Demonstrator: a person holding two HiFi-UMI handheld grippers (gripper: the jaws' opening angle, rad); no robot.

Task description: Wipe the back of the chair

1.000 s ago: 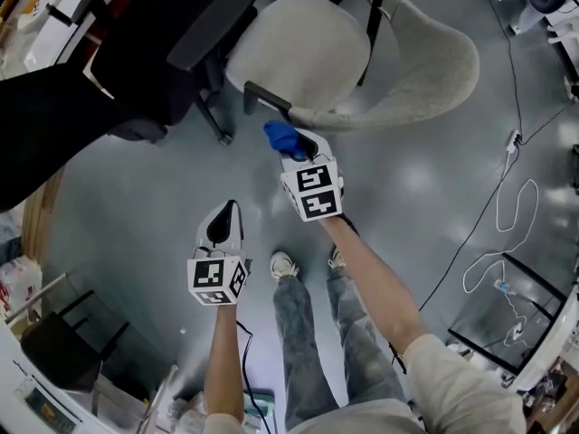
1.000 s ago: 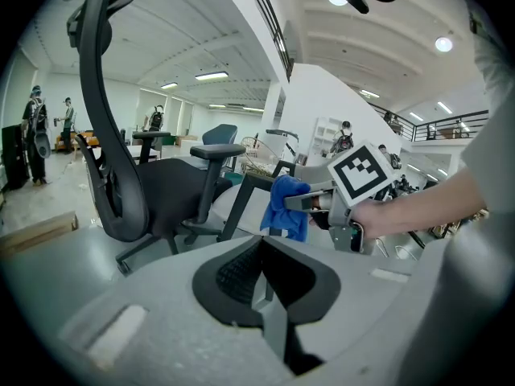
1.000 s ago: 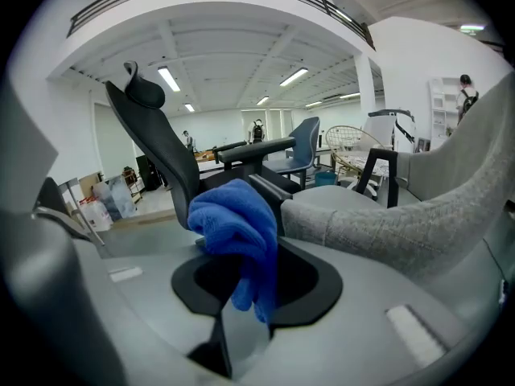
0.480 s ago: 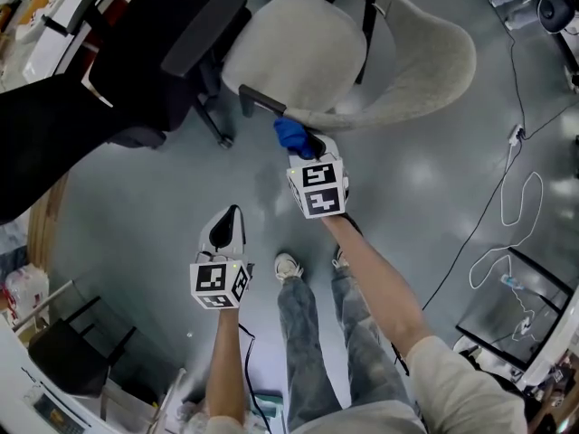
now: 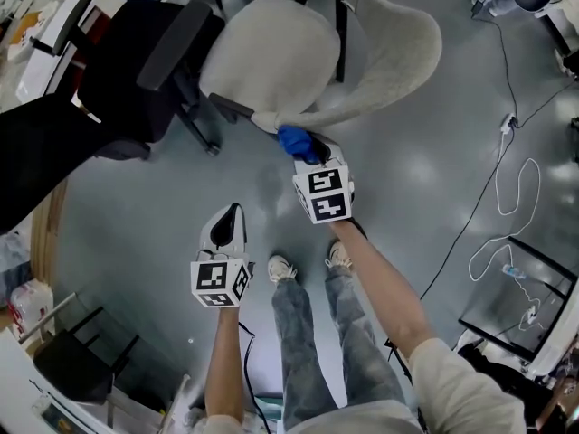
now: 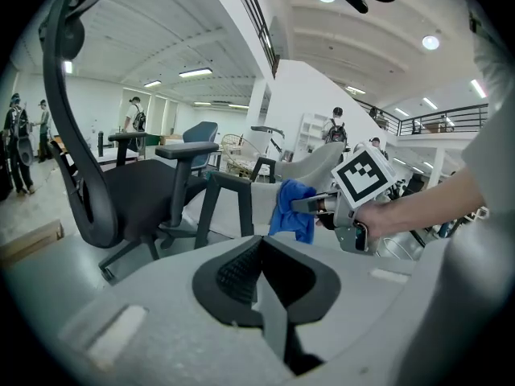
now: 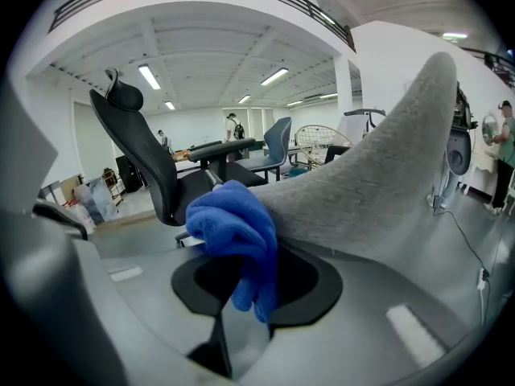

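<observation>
At the upper left of the head view stands a black office chair [image 5: 136,52], untouched. Lower down, left of centre, our left gripper [image 5: 231,213] hangs over the floor with its jaws together and nothing in them, where it was a second ago. At top centre is the grey chair [image 5: 271,52]; our right gripper [image 5: 312,152], clamped on the blue cloth [image 5: 297,143], has closed in from just below it. The cloth now meets the lower edge of the grey shell [image 7: 362,183], so we judge the wiping of the back is just starting.
</observation>
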